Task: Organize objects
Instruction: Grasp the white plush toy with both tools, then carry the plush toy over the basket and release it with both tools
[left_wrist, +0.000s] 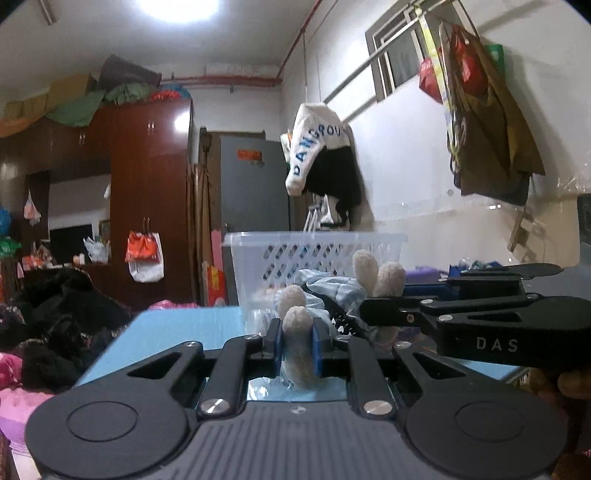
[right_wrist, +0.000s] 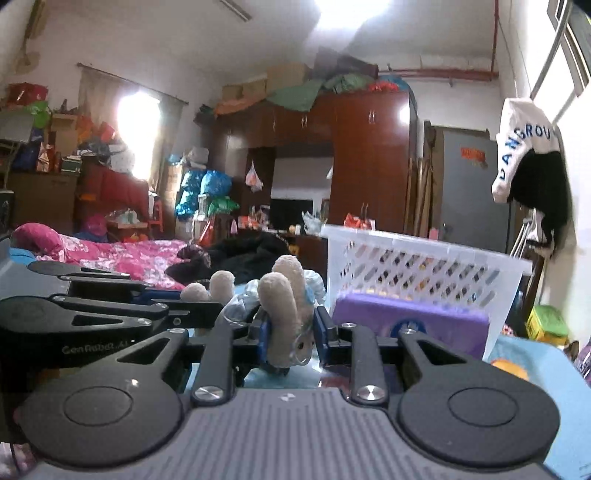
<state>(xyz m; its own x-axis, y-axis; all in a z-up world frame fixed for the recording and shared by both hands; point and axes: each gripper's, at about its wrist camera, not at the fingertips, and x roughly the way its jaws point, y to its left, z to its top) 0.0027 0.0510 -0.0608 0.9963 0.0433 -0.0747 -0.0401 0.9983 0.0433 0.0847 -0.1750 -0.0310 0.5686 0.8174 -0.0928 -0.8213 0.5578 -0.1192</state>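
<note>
On blue table (left_wrist: 177, 328), plush toy (left_wrist: 332, 295), both grippers' fingers (left_wrist: 276, 343) clamped on its limbs.

Plush toy (left_wrist: 325, 295) lay on the surface (left_wrist: 177, 328), just before the basket (left_wrist: 314, 258). Left tongs (left_wrist: 297, 347) gripped one limb, right tongs (right_wrist: 290, 332) another, from the toy's right. Box (right_wrist: 410, 321) sat against the basket's front. Bed (right_wrist: 122, 254) left, wardrobe (right_wrist: 369, 158) behind.

"DANGROU" on hanging white garment (left_wrist: 314, 147), "DAS" on right tool (left_wrist: 369, 314), "GenRobot.AI" on left tool (right_wrist: 207, 308)
</note>
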